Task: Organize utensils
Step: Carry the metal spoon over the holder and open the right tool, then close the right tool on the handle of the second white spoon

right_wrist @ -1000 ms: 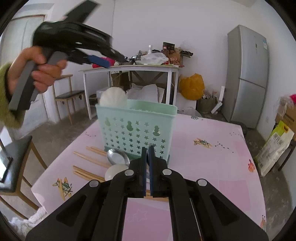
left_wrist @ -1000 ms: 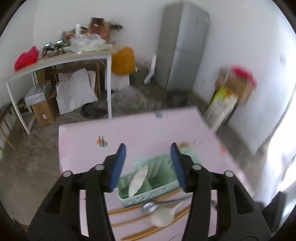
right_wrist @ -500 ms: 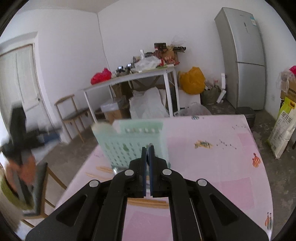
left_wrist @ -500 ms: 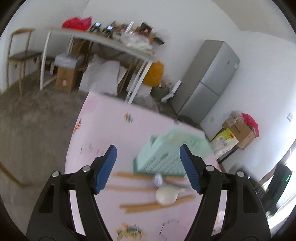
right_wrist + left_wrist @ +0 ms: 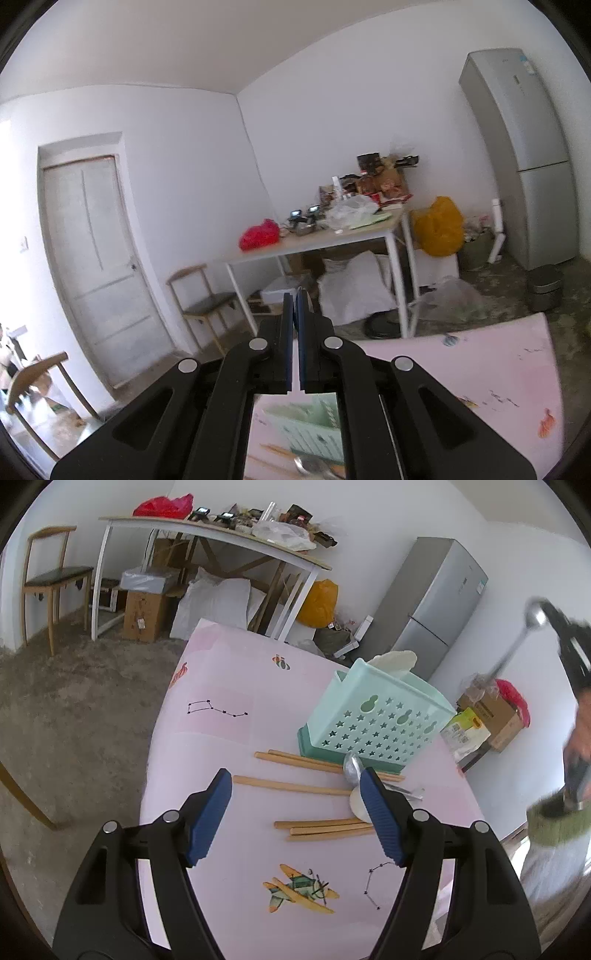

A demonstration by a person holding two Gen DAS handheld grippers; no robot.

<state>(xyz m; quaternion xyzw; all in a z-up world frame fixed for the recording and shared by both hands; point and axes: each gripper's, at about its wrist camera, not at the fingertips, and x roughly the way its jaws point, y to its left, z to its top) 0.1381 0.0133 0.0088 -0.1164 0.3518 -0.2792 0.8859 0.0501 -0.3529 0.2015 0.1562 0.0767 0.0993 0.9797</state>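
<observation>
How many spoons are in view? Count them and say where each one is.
4. A metal spoon in the right gripper; a second metal spoon on the table by the basket; a white spoon beside it; a second white spoon in the basket. More may hide inside.

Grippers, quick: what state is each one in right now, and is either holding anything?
Left gripper: open, holding nothing, above the pink table.
Right gripper: shut on a long-handled metal spoon, raised in the air.
</observation>
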